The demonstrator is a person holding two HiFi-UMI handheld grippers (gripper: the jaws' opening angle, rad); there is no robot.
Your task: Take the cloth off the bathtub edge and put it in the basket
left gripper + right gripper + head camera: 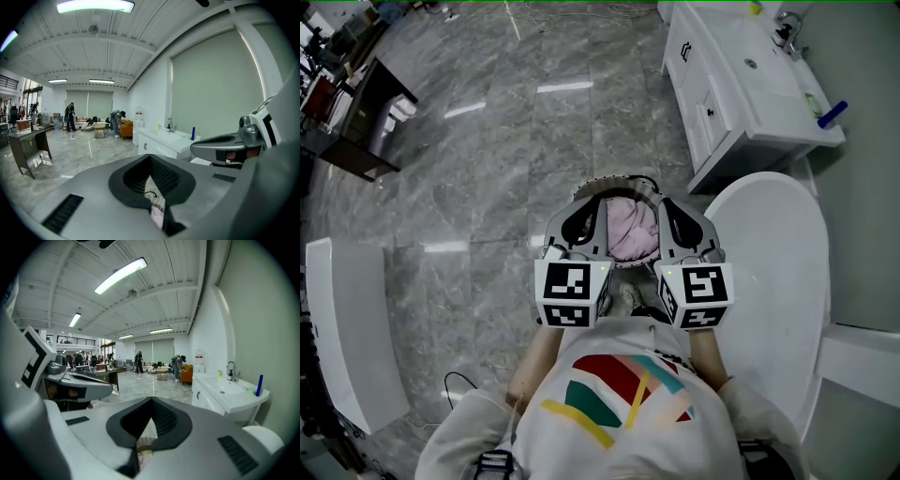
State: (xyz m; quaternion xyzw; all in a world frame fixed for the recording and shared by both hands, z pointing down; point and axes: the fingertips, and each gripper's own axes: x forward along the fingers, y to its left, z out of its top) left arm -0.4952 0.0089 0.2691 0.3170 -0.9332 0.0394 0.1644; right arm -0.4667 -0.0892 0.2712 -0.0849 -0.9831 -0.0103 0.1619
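A pink cloth (628,230) lies bunched inside the round wire basket (623,182) on the grey floor, just left of the white bathtub (778,272). My left gripper (592,208) and right gripper (667,208) are held side by side above the basket, jaws pointing forward, both shut with nothing between the pads. In the left gripper view the shut left gripper (151,157) shows a strip of the pink cloth (157,213) through its lower gap. The right gripper view shows the shut right gripper (151,399) with part of the basket (145,442) below it.
A white vanity with a sink (750,84) stands beyond the bathtub, with a blue bottle (832,114) on its corner. A dark desk (356,122) is at the far left and a white panel (347,328) lies at the left edge. People stand far off in the hall (70,117).
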